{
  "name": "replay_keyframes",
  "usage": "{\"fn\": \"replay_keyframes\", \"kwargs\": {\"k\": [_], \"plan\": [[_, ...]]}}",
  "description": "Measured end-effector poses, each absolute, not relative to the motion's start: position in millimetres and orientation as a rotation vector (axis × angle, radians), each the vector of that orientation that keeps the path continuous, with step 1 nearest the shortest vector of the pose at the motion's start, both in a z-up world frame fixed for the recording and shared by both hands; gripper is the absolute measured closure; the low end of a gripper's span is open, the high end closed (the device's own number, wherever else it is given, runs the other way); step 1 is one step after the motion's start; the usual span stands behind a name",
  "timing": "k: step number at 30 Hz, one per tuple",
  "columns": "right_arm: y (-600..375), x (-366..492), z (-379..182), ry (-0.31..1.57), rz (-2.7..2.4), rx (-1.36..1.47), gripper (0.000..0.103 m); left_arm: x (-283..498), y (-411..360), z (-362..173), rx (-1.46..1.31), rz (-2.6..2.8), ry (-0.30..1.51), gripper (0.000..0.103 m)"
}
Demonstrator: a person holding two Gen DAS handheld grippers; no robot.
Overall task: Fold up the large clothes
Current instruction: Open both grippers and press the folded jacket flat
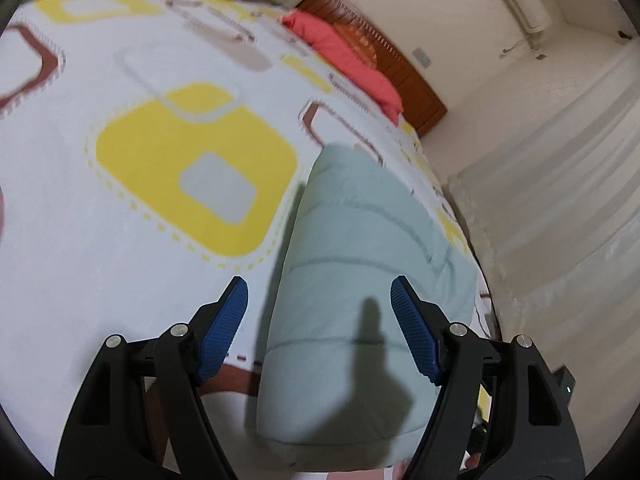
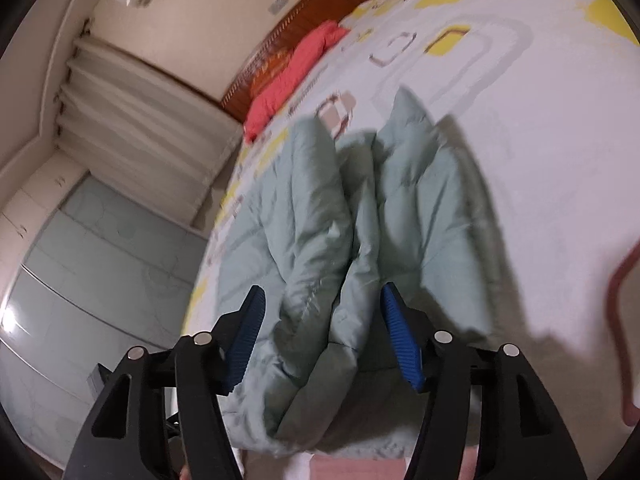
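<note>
Lying on the bed [image 1: 80,280] is a big puffy green coat [image 1: 360,280]. It sits near the bed's edge, so a person standing beside the bed can reach it with both tools. The bed gives it a wide, soft, flat place to be folded on.

From the left wrist view, the coat fills the lower middle of the frame. It looks like a long, smooth, folded bundle there. A dark shadow falls on its lower part. The bed cover has big yellow squares on it, at the left of the frame.

From the right wrist view, the coat [image 2: 360,220] sits in the middle of the frame. Here it looks bunched up, with 2 puffy humps and a deep dip between them. I think it needs more folding or smoothing, but the picture is blurry.

A red pillow [image 1: 344,60] lies by the wooden headboard [image 1: 400,76], in the upper middle of the frame. It is well apart from the coat.

The left tongs [image 1: 319,330] are spread wide apart. They hang over the coat and grab nothing.

The right tongs [image 2: 322,338] are spread wide too, with the bunched coat showing between the blue pads [image 2: 400,340]. They do not pinch it. I cannot tell if a pad brushes the cloth.
</note>
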State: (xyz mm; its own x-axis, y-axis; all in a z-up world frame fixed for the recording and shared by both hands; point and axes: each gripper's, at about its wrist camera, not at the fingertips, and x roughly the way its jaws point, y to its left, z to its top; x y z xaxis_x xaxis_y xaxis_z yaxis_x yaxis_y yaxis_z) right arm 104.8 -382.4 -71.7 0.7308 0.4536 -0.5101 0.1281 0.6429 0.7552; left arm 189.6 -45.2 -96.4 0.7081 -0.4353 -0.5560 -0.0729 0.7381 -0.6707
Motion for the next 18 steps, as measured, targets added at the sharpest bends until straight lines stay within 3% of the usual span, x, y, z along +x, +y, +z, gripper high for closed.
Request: {"fn": "replay_keyframes", "kwargs": {"k": [1, 3, 10, 18], "plan": [[-377.8, 109.0, -74.3, 0.772, 0.211, 0.855, 0.084, 190.0, -46.6, -100.1, -0.738, -0.23, 0.787, 0.03], [-372.3, 110.4, -71.9, 0.783, 0.229, 0.816, 0.091, 188.3, -48.4, -100.5, -0.748, -0.248, 0.782, 0.03], [-400.3, 81.5, -40.8, 0.657, 0.155, 0.733, 0.092, 184.9, -66.5, -89.4, -0.696, -0.316, 0.745, 0.027], [-435.0, 80.7, -107.7, 0.746, 0.123, 0.894, 0.092, 198.2, -103.1, -121.0, -0.578, -0.26, 0.865, 0.028]]}}
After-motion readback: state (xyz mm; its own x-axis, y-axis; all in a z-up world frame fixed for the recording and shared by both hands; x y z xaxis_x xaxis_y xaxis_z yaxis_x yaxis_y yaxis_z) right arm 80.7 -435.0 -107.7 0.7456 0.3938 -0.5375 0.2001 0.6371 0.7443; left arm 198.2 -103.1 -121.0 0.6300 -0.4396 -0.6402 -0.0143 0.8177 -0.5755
